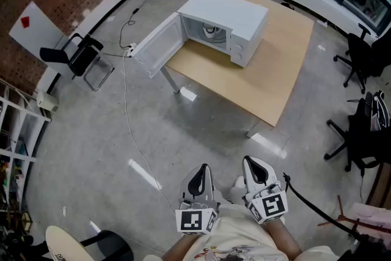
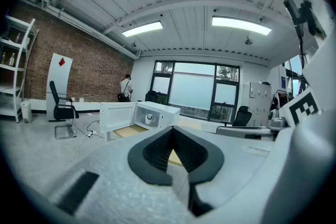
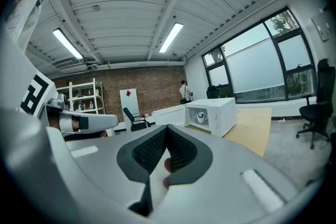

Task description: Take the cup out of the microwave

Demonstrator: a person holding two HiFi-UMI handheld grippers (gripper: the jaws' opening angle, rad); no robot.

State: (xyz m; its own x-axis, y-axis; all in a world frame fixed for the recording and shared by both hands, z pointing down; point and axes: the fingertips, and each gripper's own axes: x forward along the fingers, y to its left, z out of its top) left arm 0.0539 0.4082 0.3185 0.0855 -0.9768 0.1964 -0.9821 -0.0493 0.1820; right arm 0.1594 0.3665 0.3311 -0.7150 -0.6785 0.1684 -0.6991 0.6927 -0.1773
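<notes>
Left gripper (image 1: 202, 168) and right gripper (image 1: 251, 161) are being held closed, empty, well apart from microwave (image 1: 235, 16). Likely best: jaws being opened early, cup (image 1: 209, 30) being approached level past open door (image 1: 157, 46).

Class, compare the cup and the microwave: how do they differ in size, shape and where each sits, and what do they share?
The microwave is a big box; the cup is small and rounded. The microwave stands on the table with its door swung open; the cup sits inside the microwave. Both are white.
</notes>
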